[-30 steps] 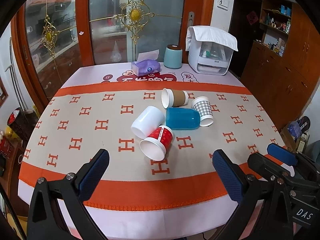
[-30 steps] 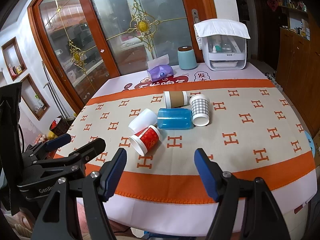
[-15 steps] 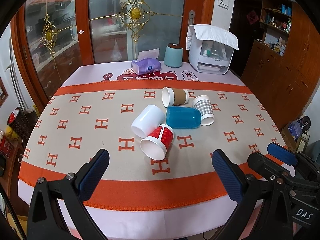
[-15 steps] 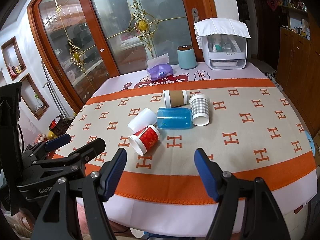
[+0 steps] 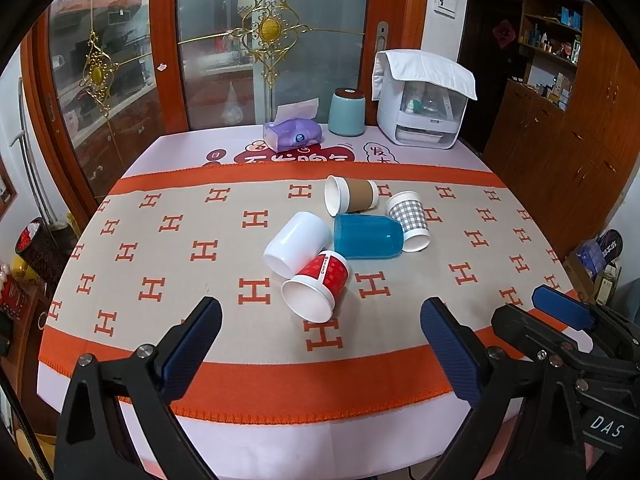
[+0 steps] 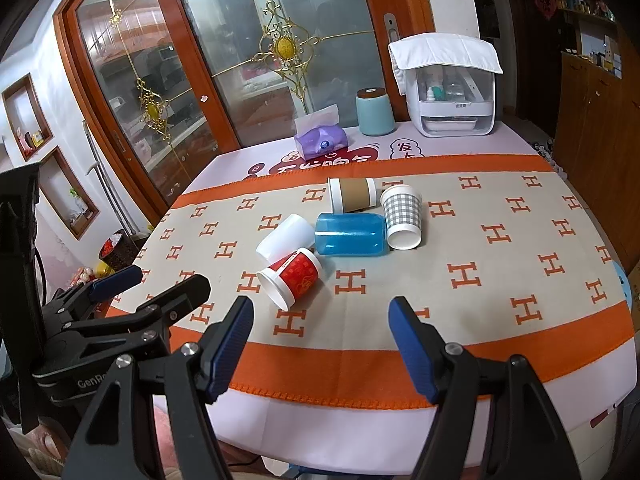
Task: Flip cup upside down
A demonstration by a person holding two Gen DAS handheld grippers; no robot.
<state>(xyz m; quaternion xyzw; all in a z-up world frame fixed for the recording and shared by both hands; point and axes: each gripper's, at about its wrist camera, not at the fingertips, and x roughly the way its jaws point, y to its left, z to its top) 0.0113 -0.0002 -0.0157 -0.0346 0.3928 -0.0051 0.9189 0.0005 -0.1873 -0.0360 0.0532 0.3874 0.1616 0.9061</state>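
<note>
Several cups lie on their sides in a cluster mid-table: a red paper cup (image 5: 316, 286) (image 6: 292, 278) nearest, a white cup (image 5: 298, 242) (image 6: 286, 236), a blue translucent cup (image 5: 368, 236) (image 6: 350, 234), a brown-sleeved cup (image 5: 352, 195) (image 6: 353, 194) and a grey checked cup (image 5: 409, 220) (image 6: 402, 216). My left gripper (image 5: 320, 344) is open and empty above the near table edge, short of the red cup. My right gripper (image 6: 320, 344) is open and empty, also near the front edge, to the right of the left one.
The table (image 5: 160, 240) has an orange-bordered cloth with H marks. At the back stand a purple tissue pack (image 5: 292, 134), a teal canister (image 5: 347, 114) and a white appliance under a cloth (image 5: 422, 108). Glass doors lie behind; wooden cabinets stand to the right.
Both grippers have drifted very slightly; the cups have not moved and both jaws stay open.
</note>
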